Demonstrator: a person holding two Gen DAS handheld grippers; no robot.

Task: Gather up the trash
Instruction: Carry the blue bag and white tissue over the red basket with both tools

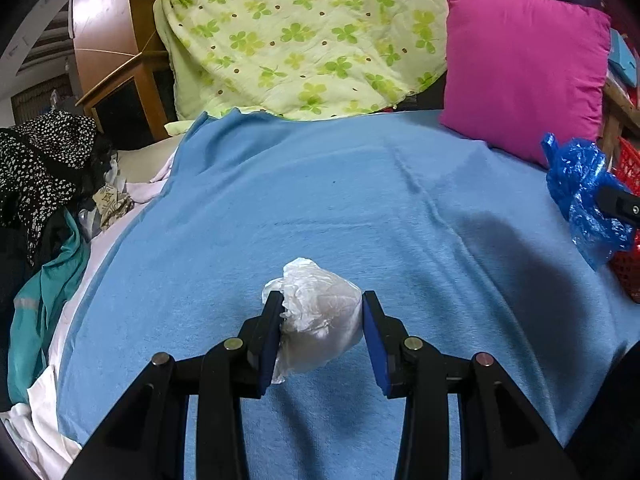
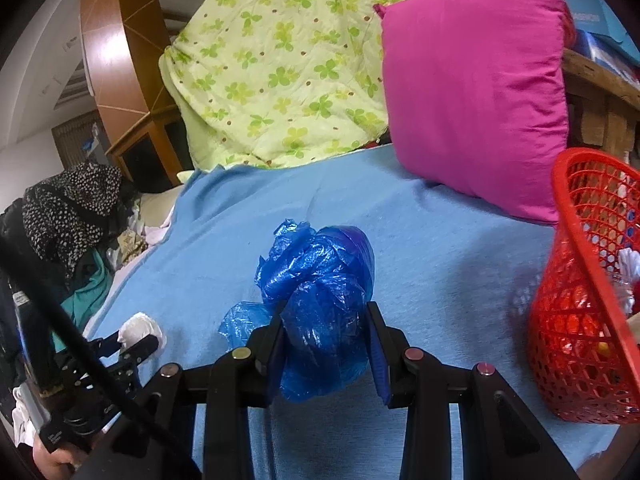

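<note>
Over the blue blanket (image 1: 320, 200) the left tool (image 1: 322, 312) pinches a clear plastic wad (image 1: 320, 316); the right tool (image 2: 326, 328) pinches a blue bag (image 2: 320, 280) (red basket (image 2: 580, 320) just beside).

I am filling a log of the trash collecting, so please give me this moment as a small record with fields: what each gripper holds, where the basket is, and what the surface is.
left gripper: shut on the white plastic wad, held between both fingers
right gripper: shut on the blue plastic bag, crumpled
basket: red mesh basket on the right, some trash already inside
surface: blue blanket on a bed
behind: pink pillow, green clover quilt
</note>
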